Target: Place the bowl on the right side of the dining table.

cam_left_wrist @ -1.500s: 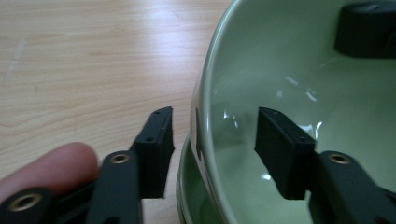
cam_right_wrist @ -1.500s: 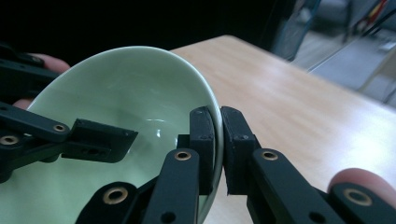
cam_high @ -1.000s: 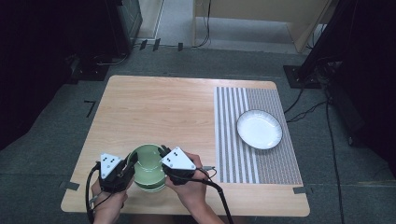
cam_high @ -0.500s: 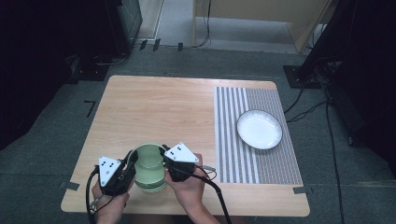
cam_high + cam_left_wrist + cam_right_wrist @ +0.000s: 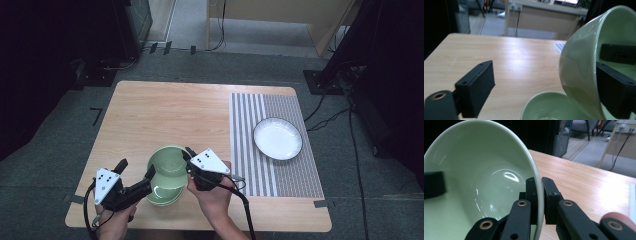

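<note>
So 2 green bowls were sitting nested near the front edge of the counter, and now the upper bowl is being peeled off the lower bowl; it's tipped up on its side and held clear by the right hand-held gripper, whose jaws are pinched tight on the rim, 1 pad inside and 1 outside, as seen plainly in the right gripper view; compared with the earlier high views, where the stack was flat between both tools, the upper bowl has been lifted and tilted toward the middle of the counter. The left hand-held gripper has just been opened wide; in its own view the jaws stand well apart, with 1 reaching inside the tilted bowl but nothing being squeezed; the lower bowl stays down on the wood just beneath. Looks like the separating step is basically done, so the freed bowl can probably be carried off next, maybe toward the striped mat where a white plate is already parked; the only worry is the rim grip slipping.
</note>
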`<move>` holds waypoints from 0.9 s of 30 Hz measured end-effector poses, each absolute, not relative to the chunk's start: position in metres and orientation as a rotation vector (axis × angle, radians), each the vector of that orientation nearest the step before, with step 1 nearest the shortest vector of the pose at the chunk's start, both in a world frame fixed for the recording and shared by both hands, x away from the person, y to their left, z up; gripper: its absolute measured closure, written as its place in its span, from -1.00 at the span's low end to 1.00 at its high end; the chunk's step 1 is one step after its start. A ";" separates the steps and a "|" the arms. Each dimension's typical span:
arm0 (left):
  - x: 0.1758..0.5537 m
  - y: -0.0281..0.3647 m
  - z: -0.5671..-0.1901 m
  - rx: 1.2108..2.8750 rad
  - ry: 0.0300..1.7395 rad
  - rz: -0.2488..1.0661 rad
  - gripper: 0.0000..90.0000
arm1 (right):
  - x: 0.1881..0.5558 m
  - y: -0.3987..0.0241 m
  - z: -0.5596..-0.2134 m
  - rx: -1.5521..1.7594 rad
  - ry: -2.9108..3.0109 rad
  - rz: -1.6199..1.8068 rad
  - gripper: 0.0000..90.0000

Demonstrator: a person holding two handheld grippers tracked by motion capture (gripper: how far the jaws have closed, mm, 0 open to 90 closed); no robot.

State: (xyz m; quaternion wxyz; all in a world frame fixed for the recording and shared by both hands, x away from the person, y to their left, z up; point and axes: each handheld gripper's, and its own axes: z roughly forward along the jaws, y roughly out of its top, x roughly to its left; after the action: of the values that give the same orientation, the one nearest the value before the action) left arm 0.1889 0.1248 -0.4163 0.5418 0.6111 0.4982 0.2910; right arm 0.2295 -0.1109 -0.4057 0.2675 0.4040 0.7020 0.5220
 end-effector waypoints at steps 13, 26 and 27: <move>0.181 0.146 -0.416 1.402 1.150 0.583 -1.00 | 0.233 -0.128 -0.411 1.114 1.885 1.400 0.90; 0.191 0.174 -0.427 1.389 1.274 0.664 -1.00 | 0.232 -0.152 -0.411 1.147 1.860 1.415 0.90; 0.192 0.176 -0.429 1.388 1.287 0.663 -1.00 | 0.232 -0.155 -0.410 1.148 1.856 1.419 0.90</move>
State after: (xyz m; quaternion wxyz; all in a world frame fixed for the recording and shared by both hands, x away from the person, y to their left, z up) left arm 0.1920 0.1759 -0.4293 0.5379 0.5834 0.5411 0.2786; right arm 0.2317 -0.1549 -0.4103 0.2660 0.4251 0.6873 0.5255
